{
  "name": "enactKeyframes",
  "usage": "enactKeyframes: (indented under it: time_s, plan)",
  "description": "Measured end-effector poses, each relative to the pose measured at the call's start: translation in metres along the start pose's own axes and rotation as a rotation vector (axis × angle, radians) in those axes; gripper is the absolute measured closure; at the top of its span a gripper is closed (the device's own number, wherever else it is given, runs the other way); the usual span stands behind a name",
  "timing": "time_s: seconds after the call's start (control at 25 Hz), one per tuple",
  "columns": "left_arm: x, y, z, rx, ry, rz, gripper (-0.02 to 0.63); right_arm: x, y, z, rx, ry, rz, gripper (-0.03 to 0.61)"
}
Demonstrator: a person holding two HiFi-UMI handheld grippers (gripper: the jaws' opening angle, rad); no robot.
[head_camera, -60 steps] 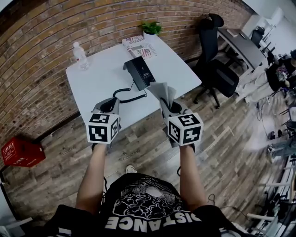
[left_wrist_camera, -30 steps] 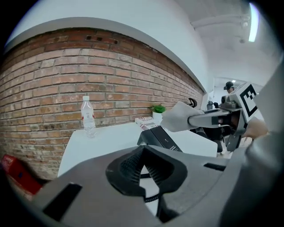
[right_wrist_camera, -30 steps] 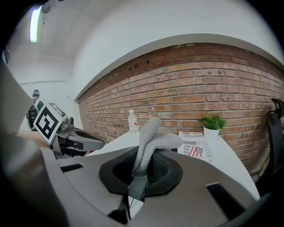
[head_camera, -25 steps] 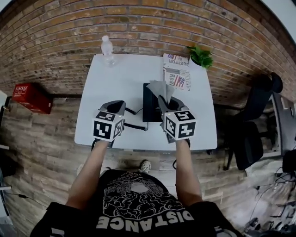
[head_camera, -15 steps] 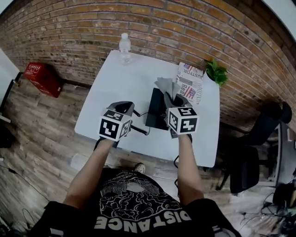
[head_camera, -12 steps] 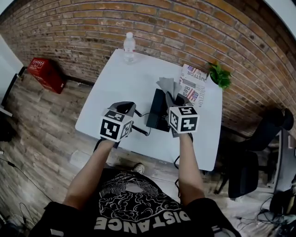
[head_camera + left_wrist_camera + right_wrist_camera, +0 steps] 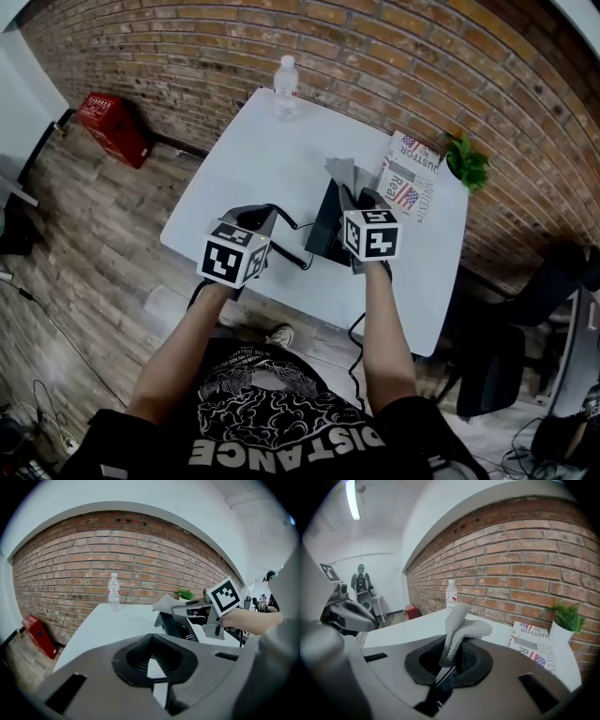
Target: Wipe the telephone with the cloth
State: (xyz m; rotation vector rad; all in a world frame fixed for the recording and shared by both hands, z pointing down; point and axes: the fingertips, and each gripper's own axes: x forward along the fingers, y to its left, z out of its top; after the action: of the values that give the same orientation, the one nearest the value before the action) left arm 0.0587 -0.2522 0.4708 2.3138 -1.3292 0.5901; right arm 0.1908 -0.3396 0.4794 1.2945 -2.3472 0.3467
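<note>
The black telephone [image 7: 325,225] stands on the white table [image 7: 253,159], its coiled cord [image 7: 292,246] trailing toward the near edge. My right gripper [image 7: 352,199] is shut on a grey cloth [image 7: 341,172], which sticks up out of the jaws just above the telephone's far end. In the right gripper view the cloth [image 7: 461,626] folds over the shut gripper [image 7: 449,662]. My left gripper [image 7: 262,215] hovers left of the telephone, above the cord. Its jaws [image 7: 153,660] stand shut with nothing in them. The telephone [image 7: 174,623] shows to its right.
A water bottle [image 7: 284,74] stands at the table's far left corner. A newspaper [image 7: 411,180] and a small potted plant [image 7: 466,161] lie at the far right. A red crate [image 7: 111,126] sits on the floor by the brick wall. An office chair [image 7: 511,337] stands right.
The head view has swung round, so the table now sits slanted. Both grippers have come in over the table, the right one carrying the cloth to the telephone. Neither grip changed.
</note>
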Motion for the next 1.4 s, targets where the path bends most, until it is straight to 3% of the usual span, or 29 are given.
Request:
enactKeyframes:
  time_s: [0.88,1.4]
  plan:
    - [-0.005,-0.008,-0.01,-0.004,-0.003,-0.025,0.609,-0.001,0.024,-0.043,0.05,0.067,0.034,0.566]
    - [-0.006,-0.021,-0.014,0.032,0.0,-0.112,0.609,-0.015,0.041,-0.064,0.073,0.108,0.033,0.566]
